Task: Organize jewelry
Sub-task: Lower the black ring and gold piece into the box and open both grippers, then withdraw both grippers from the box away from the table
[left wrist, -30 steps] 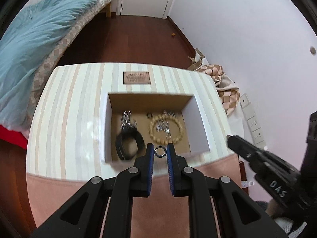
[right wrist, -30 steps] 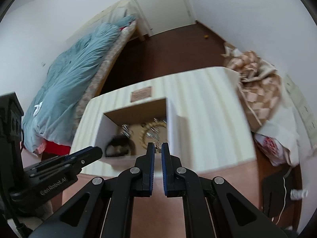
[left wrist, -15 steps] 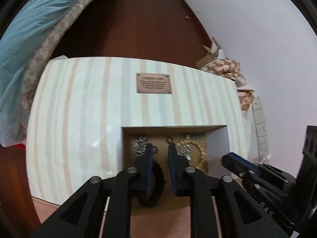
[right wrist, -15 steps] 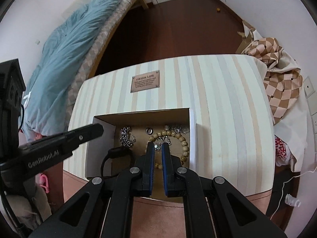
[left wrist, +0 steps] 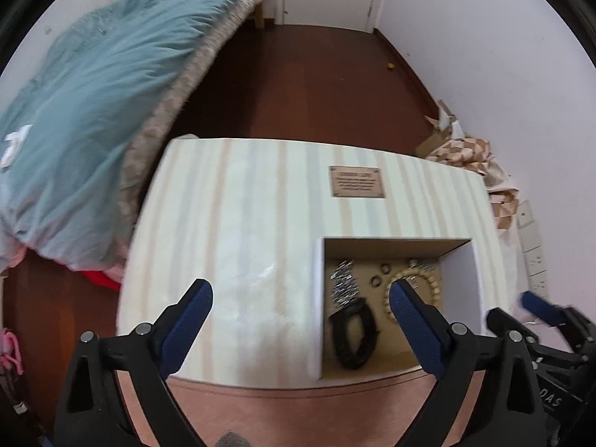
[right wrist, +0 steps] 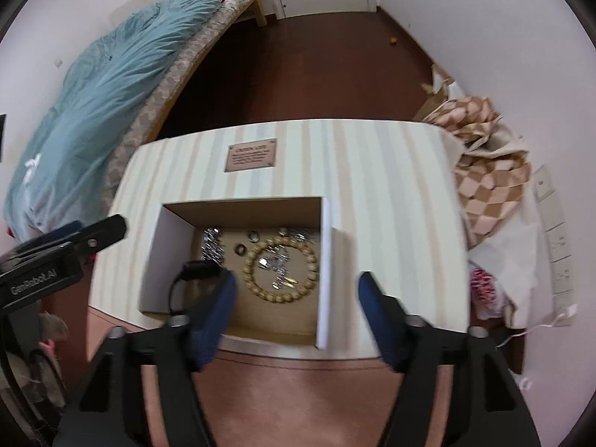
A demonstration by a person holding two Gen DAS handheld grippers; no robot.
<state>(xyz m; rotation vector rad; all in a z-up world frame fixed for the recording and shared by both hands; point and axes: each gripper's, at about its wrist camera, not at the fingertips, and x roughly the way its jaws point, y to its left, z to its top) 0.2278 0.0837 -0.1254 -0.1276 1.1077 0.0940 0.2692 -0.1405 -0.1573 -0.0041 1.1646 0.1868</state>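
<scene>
Now both grippers, left point(left wrist: 300, 294) and right point(right wrist: 296, 287), have just been opening and stand wide, empty, above the box point(right wrist: 238, 216) of jewelry.

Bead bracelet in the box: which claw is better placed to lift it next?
Right, probably. The right claw is open directly over the bead bracelet in the box. The left claw straddles the box's left wall, mostly over the tabletop.

We see a pastel-striped table point(right wrist: 372, 193), teal duvet point(left wrist: 93, 85), tan beaded bracelet point(right wrist: 280, 269), black watch point(left wrist: 352, 329), brown checkered cloth point(right wrist: 491, 171), dark wooden floor point(left wrist: 298, 85)
</scene>
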